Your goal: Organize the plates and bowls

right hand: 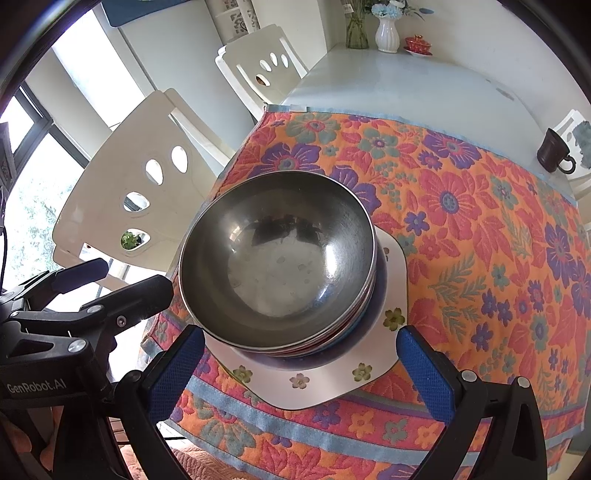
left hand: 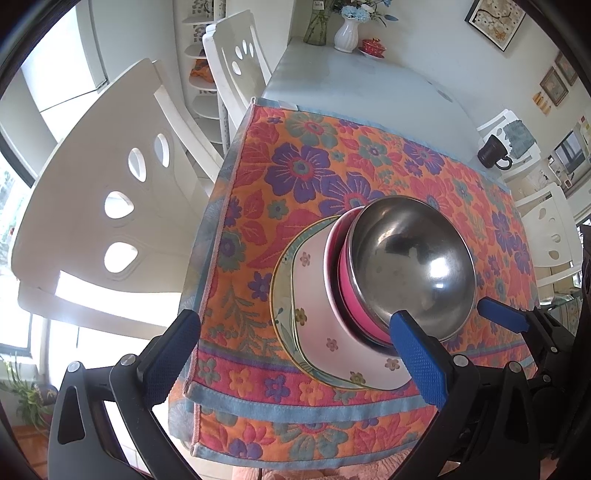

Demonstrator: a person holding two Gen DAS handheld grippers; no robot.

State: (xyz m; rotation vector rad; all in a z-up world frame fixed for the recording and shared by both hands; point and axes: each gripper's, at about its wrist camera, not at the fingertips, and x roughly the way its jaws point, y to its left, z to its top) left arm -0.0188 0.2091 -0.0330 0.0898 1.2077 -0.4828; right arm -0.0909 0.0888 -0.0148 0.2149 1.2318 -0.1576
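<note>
A steel bowl (left hand: 413, 262) sits on top of a stack: a pink bowl (left hand: 349, 291) under it, then a white flowered plate (left hand: 317, 321) and a green-rimmed plate (left hand: 282, 295), all on the floral cloth. In the right wrist view the steel bowl (right hand: 277, 258) tops the stacked bowls on the white flowered plate (right hand: 314, 384). My left gripper (left hand: 295, 350) is open, its fingers low in front of the stack. My right gripper (right hand: 299, 365) is open, straddling the near edge of the plate. The left gripper also shows in the right wrist view (right hand: 122, 284) at the stack's left.
The floral cloth (left hand: 332, 166) covers the near part of a white table (left hand: 351, 81). A dark mug (left hand: 493, 151) stands at the right edge. A white vase (left hand: 347, 35), a glass vase and a red cup stand at the far end. White chairs (left hand: 110, 206) stand to the left.
</note>
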